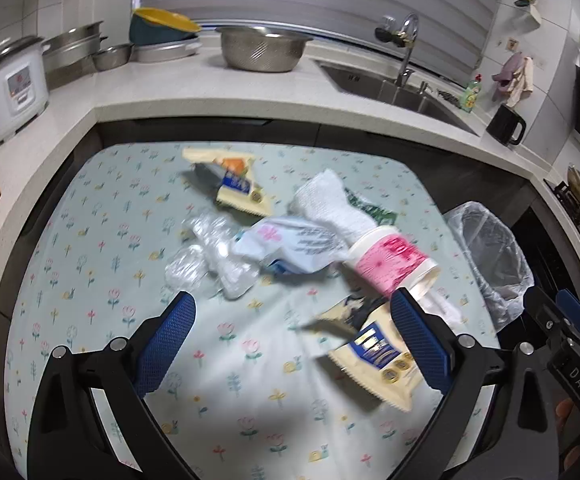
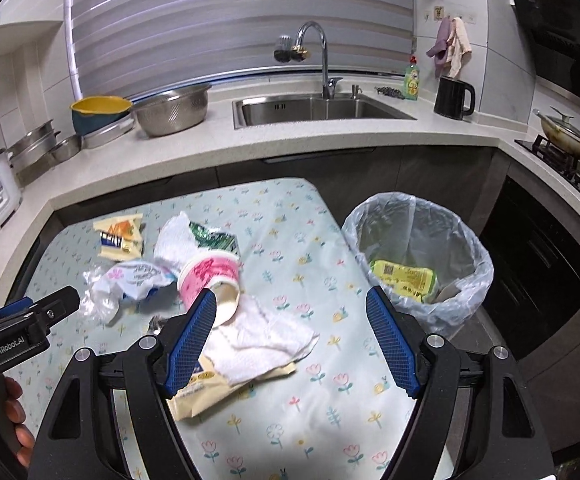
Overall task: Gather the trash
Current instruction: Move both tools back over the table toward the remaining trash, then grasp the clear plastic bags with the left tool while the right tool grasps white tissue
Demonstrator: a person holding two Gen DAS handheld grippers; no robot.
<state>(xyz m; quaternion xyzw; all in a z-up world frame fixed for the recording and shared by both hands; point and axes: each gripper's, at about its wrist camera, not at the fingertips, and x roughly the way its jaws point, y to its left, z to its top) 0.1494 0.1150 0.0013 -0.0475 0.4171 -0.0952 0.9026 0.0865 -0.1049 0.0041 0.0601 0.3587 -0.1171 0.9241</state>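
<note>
Right gripper (image 2: 290,332): my jaws are spread wide and hold nothing, above a white paper towel (image 2: 261,336) on the table.
Left gripper (image 1: 294,344): my jaws gape wide, empty, over the floral tablecloth (image 1: 89,240).
Trash on table: pink-labelled cup (image 2: 209,276) lies on its side, touching the towel; cream wrappers (image 1: 374,352), clear plastic (image 1: 209,256) beside it.
Bin (image 2: 422,256): clear liner, yellow-green packet (image 2: 404,278) inside.
Writing: "GenRobot.AI" on my left gripper's body; wrapper print is blurred.
</note>
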